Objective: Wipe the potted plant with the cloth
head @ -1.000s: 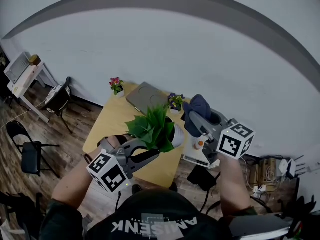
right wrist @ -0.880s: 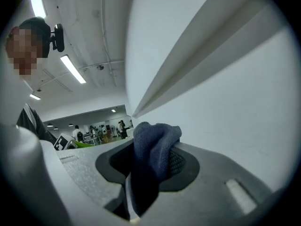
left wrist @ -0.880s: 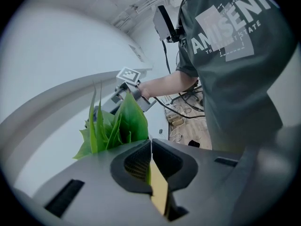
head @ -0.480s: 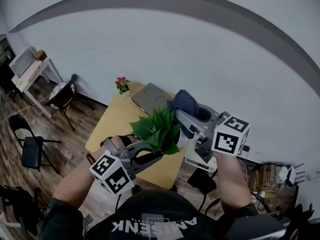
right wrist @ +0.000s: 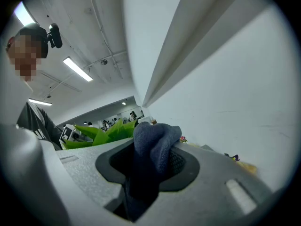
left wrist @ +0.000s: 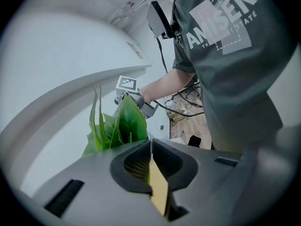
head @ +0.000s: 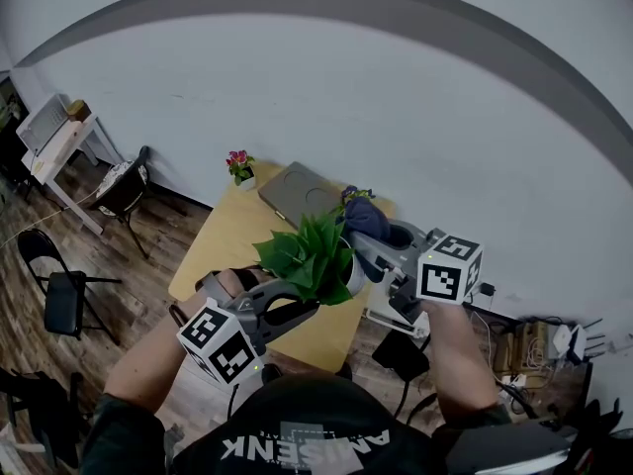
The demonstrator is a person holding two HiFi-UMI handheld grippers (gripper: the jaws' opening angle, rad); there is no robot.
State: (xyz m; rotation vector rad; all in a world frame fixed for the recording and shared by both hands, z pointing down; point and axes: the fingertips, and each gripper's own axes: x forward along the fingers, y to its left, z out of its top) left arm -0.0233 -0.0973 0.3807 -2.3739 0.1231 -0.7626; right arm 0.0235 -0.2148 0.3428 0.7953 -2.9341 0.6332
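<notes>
Yellow counter [head: 232, 240], wood floor [head: 138, 255] at left, plant [head: 312, 255] mid-frame above counter, left gripper [head: 313, 303] fingers pinched on its leaf, right gripper [head: 364, 250] fingers clamped on cloth [head: 366, 216] beside leaves, ceiling lights [right wrist: 77, 69] only in right gripper view.

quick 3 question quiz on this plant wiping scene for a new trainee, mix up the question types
1. True or false: the left gripper's jaws stand wide apart.
2. What is between the left gripper's jaws? A) a leaf of the potted plant B) a sponge C) nothing
3. Which gripper holds the blue cloth?

Key: 1 false, they are shut; 2 A; 3 the right gripper.
</notes>
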